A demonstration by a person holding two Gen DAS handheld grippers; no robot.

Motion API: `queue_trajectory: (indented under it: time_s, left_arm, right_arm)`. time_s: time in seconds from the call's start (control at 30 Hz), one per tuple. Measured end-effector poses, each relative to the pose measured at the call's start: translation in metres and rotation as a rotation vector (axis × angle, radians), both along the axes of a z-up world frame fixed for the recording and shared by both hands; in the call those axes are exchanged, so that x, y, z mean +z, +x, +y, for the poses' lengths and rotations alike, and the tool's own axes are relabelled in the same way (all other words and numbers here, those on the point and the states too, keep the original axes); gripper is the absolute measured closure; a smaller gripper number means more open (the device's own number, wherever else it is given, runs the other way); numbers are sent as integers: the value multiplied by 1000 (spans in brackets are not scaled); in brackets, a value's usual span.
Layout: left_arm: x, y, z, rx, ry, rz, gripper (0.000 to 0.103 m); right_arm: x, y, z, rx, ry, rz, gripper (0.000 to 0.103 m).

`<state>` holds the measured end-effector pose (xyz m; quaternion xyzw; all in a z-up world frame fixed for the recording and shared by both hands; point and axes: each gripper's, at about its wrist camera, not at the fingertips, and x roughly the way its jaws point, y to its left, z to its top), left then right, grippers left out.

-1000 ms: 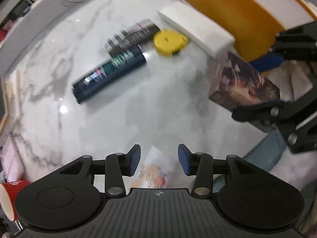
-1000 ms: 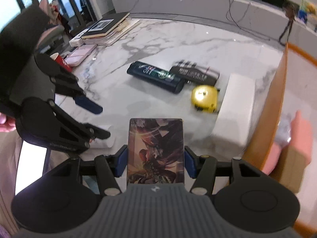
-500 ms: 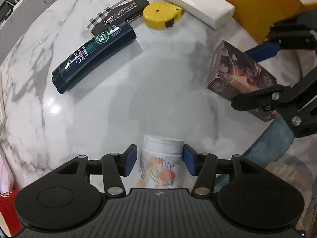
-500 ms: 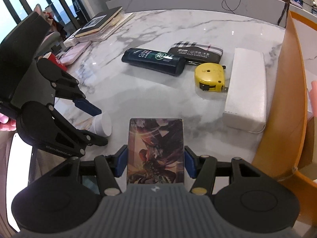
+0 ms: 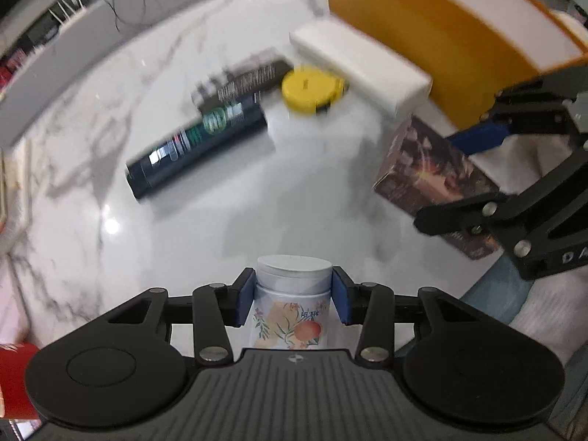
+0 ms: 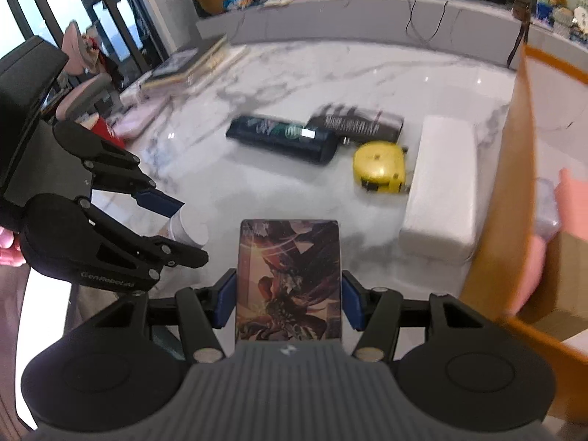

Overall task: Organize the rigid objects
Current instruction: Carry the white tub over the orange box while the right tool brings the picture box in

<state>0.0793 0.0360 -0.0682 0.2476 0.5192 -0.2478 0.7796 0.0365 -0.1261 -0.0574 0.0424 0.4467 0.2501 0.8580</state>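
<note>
Marble table (image 5: 110,169) is where a white jar (image 5: 292,294), seemingly light, stiff and slick, is being closed on just under its lid by the left gripper (image 5: 293,296), pads apparently touching, while a rigid box (image 6: 290,279) is clamped by the right gripper (image 6: 289,303).

A white marble tabletop (image 6: 330,73) with grey veins fills the scene, glossy enough to carry small bright glints of light. Along its far side runs a long grey counter (image 6: 367,25) — cables (image 6: 426,18) trail over its front and clutter sits blurred on top. At far left, tall dark-framed windows (image 6: 33,18) let in pale daylight. A stack of books (image 6: 187,66) lies at the table's far-left edge, and a dark chair back (image 6: 25,81) rises at near left
</note>
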Motion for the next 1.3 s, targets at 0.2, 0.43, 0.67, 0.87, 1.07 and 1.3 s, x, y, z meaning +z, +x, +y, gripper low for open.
queue_trajectory:
  time_s: [0.2, 0.43, 0.67, 0.87, 1.07, 1.3]
  left_arm:
    - [50, -1, -22, -1, -97, -128, 53]
    - [106, 6, -64, -37, -214, -221, 53]
    - [136, 23, -139, -130, -321, -234, 53]
    - [127, 52, -211, -179, -320, -229, 53]
    - [100, 99, -246, -120, -289, -197, 53]
    - [76, 143, -258, -83, -241, -173, 54]
  right_arm:
    - [33, -4, -19, -31, 71, -32, 45]
    - [85, -7, -67, -121, 67, -121, 45]
    - [101, 15, -146, -281, -61, -120, 45]
    - [92, 43, -188, -342, -114, -112, 45]
    - [64, 83, -207, -343, -167, -81, 45]
    - [32, 128, -206, -285, -245, -59, 45]
